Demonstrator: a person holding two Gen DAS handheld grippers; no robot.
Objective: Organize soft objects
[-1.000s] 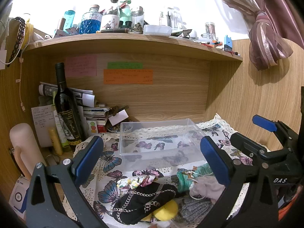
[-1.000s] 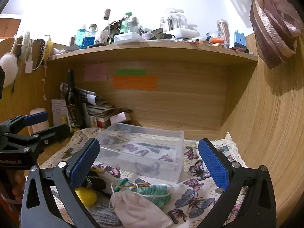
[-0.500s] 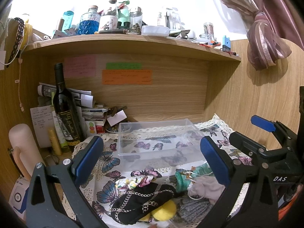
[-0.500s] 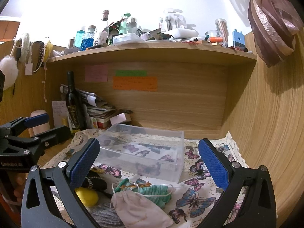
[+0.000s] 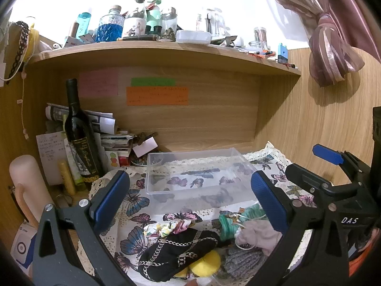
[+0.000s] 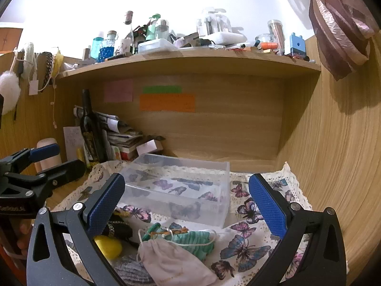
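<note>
Soft items lie on a butterfly-print cloth (image 5: pixel 133 205): a black chain-print pouch (image 5: pixel 176 255), a floral scrunchie (image 5: pixel 171 226), a yellow plush (image 5: pixel 207 262), a green pleated piece (image 6: pixel 193 238), a beige drawstring bag (image 6: pixel 171 264) and a grey knit (image 5: pixel 243 259). An empty clear plastic box (image 5: pixel 197 174) stands behind them. My left gripper (image 5: pixel 188 197) is open above the pile. My right gripper (image 6: pixel 185 202) is open above the beige bag and green piece. Each gripper shows in the other's view.
A dark wine bottle (image 5: pixel 78 138) and stacked papers (image 5: pixel 112 140) stand at the back left. A cluttered shelf (image 5: pixel 166 54) spans overhead. Wooden walls close the back and right side (image 6: pixel 333 155). A pink cylinder (image 5: pixel 26 186) stands at far left.
Both views have shifted slightly; the grippers stay open and nothing on the cloth has moved.
</note>
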